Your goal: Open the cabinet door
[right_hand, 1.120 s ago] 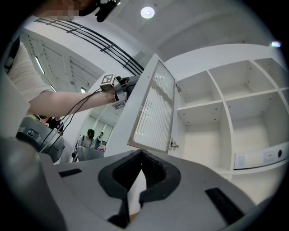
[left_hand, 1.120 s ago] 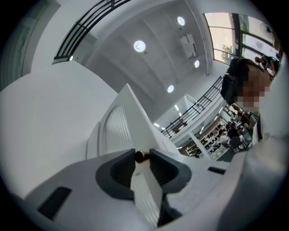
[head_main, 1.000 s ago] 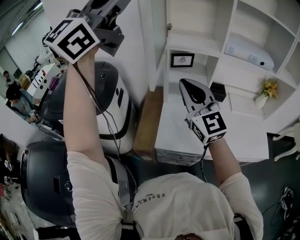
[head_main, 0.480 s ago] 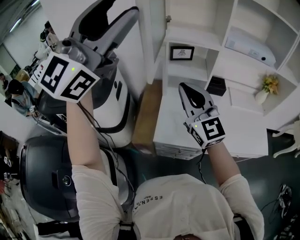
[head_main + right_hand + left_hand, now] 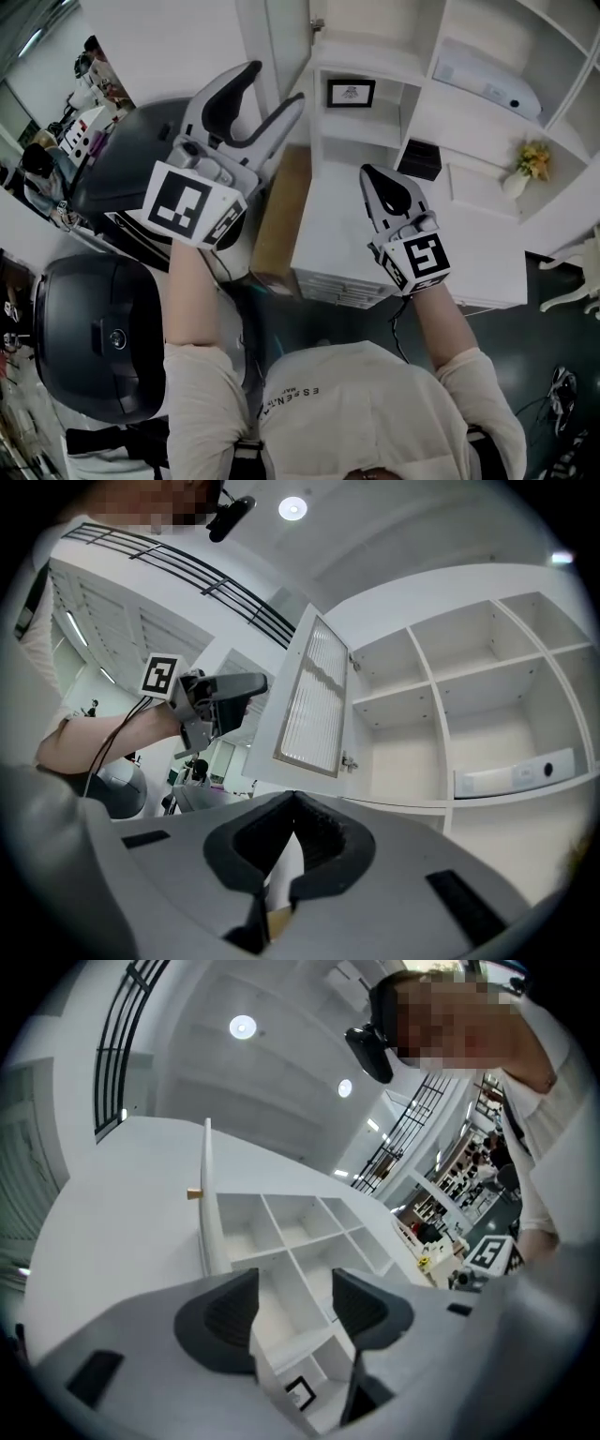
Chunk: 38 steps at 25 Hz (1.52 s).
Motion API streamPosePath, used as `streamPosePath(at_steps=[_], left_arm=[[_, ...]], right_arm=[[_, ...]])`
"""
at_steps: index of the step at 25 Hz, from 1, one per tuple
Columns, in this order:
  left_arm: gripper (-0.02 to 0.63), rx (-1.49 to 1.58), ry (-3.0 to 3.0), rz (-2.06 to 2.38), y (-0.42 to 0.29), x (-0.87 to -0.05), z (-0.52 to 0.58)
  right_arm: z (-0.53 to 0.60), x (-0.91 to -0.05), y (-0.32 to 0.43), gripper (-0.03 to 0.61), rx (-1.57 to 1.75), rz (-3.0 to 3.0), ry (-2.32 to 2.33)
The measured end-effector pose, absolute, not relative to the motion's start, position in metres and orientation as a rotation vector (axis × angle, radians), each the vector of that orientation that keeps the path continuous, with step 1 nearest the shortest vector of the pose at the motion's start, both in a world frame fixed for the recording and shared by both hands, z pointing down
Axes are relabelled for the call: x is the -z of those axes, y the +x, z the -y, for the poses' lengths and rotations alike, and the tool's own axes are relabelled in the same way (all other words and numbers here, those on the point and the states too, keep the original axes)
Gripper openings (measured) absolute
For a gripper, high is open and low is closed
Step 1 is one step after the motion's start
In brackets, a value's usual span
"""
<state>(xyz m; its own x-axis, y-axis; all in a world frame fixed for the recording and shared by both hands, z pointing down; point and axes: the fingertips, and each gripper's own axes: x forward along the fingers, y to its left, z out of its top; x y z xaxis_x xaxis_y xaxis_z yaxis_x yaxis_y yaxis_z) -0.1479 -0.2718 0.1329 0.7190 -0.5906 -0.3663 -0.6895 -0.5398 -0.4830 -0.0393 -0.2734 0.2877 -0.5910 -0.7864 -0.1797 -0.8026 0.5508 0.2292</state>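
Since the earlier frame your left gripper (image 5: 275, 86) has dropped from the upper left corner of the head view to the left of centre, and its jaws have spread from a narrower setting. Your right gripper (image 5: 372, 178) sits almost where it was, right of centre.

Left gripper (image 5: 295, 1302): its jaws stand wide apart. Nothing lies between the pads (image 5: 225, 1312); only the shelving shows through the gap, farther off.

Right gripper (image 5: 292, 803): its jaws are closed tip to tip and grip nothing.

Locate the cabinet door (image 5: 284, 37) at the upper middle of the head view. It is swung out, edge-on to you, with its small knob (image 5: 317, 23) at the top edge of the frame. The right gripper view shows the cabinet door (image 5: 305, 700) at centre, standing open to the left of the bare compartments, its ribbed panel facing the camera. The left gripper view shows the cabinet door (image 5: 204, 1194) edge-on, left of centre.

A picture frame (image 5: 351, 93) stands on a lower shelf, right of the door.
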Motion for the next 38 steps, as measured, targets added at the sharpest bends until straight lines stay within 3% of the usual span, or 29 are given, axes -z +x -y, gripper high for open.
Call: streamPosePath(at_steps=[7,17,27,38], left_arm=[[0.198,-0.173,-2.344,-1.136,-0.107,-0.196,0.260],[0.044,-0.127,-2.623,-1.244,-0.063,-0.296,0.265],[0.002,-0.027,-2.707,-1.231,-0.036,-0.346,0.266],[0.003,-0.068,-2.701,-1.117,-0.035,-0.323,0.267]], right_arm=[[0.267,-0.301,0.007,0.015,-0.383,-2.708,-1.455],[0.261,-0.330,0.051,0.015,-0.308,-2.709,-1.536],[0.260,-0.341,0.087,0.014,-0.273,-2.621,-1.637],[0.263,-0.338,0.098,0.014,-0.299,-2.602,-1.640]])
